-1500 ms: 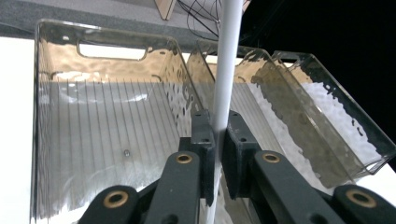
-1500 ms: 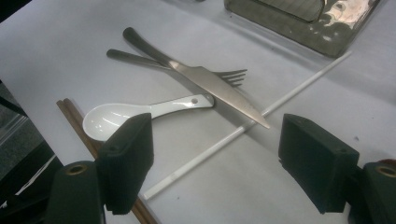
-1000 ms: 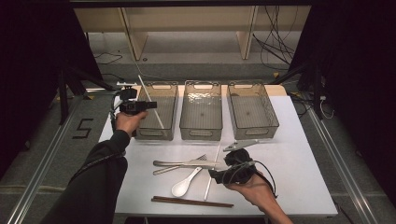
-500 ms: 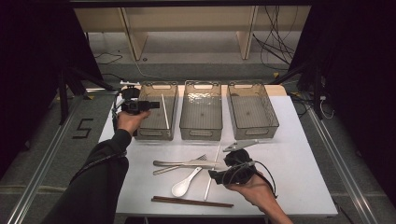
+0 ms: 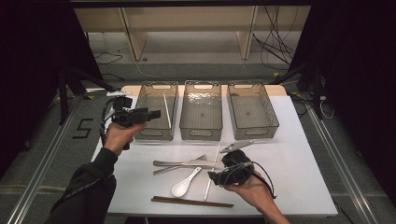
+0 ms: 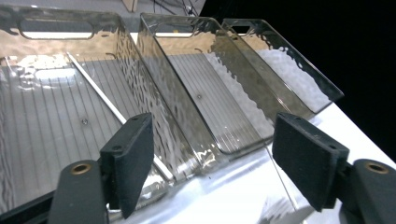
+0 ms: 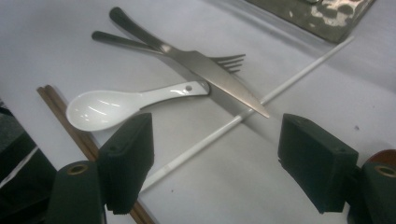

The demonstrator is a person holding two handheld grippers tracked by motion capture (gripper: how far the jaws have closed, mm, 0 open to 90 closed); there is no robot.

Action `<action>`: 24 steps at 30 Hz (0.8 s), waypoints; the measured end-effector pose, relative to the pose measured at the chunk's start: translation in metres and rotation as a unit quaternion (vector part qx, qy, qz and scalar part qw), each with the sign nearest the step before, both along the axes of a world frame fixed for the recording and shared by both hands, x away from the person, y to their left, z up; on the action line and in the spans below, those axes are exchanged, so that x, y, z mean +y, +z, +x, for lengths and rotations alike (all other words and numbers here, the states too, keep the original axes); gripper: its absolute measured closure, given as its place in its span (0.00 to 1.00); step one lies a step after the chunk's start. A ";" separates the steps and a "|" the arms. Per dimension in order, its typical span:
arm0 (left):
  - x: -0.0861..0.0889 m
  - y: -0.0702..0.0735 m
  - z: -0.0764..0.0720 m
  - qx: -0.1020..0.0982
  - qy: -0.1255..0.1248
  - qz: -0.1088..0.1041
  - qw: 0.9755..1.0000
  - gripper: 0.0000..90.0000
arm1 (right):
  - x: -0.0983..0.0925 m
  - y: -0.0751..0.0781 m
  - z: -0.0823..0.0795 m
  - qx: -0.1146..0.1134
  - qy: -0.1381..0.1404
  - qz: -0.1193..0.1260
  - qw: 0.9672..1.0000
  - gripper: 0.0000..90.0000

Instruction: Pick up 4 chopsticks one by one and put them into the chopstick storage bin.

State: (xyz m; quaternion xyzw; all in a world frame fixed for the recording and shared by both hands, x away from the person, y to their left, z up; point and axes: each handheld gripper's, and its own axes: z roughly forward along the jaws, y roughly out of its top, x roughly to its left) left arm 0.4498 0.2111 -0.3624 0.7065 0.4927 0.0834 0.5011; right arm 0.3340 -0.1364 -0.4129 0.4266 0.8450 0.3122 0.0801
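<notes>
At the left of the high view, the left gripper (image 5: 148, 114) hangs beside the near left corner of the left bin (image 5: 140, 132). Its jaws have just been opening and stand released with nothing between them. A white chopstick (image 5: 166, 110) lies inside that bin, slanting along its floor; the left gripper view shows it (image 6: 98, 88) past the gripper's own jaws. By the look of it, one stick has been dropped off and the sorting of cutlery into bins is only begun: the middle bin (image 5: 201, 135) and right bin (image 5: 271, 129) hold nothing.

On the white surface (image 5: 299, 168) remain a knife (image 7: 210, 70), a fork (image 7: 229, 60), a white spoon (image 7: 112, 105), a pair of brown chopsticks (image 5: 191, 201) and a second white chopstick (image 7: 243, 116). The right gripper (image 7: 215, 163) hovers over that second white chopstick, jaws wide and unclenched, straddling it without touching. The next move probably calls for lowering and closing on the thin stick squarely, clear of the knife tip crossing it.
</notes>
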 end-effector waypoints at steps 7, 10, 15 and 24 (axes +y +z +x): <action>-0.004 -0.003 -0.039 -0.026 -0.019 0.012 0.999 0.26 | 0.009 -0.014 0.004 0.014 -0.008 -0.040 0.999 0.31; -0.004 -0.009 -0.054 -0.032 -0.024 0.013 0.999 0.25 | 0.013 -0.019 0.005 0.019 -0.007 -0.050 0.999 0.31; -0.006 -0.020 -0.078 -0.047 -0.031 0.020 0.998 0.24 | 0.017 -0.026 0.009 0.025 -0.009 -0.061 0.998 0.31; -0.009 -0.031 -0.101 -0.060 -0.041 0.034 0.997 0.20 | 0.025 -0.037 0.015 0.037 -0.006 -0.081 0.996 0.31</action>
